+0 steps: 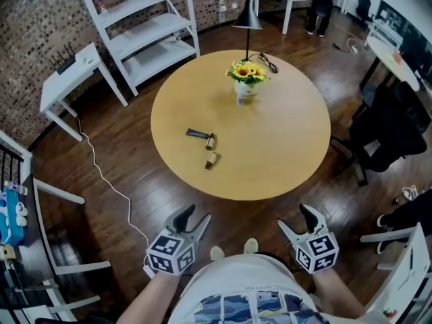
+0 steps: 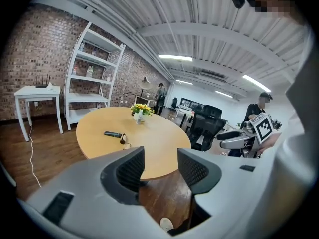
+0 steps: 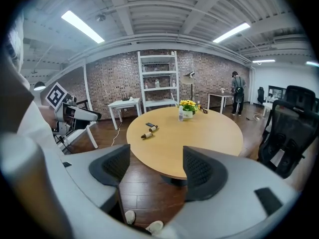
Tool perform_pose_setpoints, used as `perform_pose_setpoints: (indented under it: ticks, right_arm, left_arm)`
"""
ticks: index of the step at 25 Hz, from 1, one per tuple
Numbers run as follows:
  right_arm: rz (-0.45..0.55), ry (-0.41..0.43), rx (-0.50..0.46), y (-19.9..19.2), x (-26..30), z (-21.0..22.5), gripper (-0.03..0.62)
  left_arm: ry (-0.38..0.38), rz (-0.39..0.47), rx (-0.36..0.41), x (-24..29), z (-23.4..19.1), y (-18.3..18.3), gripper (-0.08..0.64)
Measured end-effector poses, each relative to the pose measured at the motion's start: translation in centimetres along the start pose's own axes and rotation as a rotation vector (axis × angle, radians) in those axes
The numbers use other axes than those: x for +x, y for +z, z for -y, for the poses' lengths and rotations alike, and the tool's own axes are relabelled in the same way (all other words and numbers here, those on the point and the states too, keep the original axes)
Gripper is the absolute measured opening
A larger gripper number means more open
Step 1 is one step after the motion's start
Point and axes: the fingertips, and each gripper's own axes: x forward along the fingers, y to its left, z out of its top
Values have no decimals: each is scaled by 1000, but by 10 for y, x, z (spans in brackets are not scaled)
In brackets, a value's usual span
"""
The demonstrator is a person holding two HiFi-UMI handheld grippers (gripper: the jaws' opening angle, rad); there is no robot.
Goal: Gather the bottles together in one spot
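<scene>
My left tool [image 1: 196, 216] and right tool [image 1: 295, 219] hang open, empty. The bottles [image 1: 210, 141] lie toward eight o'clock on the desk [image 1: 283, 140]; I fear a clumsy nudge could roll them off.
</scene>
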Motion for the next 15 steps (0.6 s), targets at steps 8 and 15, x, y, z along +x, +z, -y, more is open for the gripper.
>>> perform_pose_setpoints:
  ticks: [8, 15]
  right_arm:
    - [-9, 55, -6, -2, 4, 37, 355]
    - [-33, 129, -39, -17, 14, 67, 354]
  left_arm:
    - [65, 0, 8, 29, 11, 6, 195]
    - [171, -44, -31, 65, -9, -7, 196]
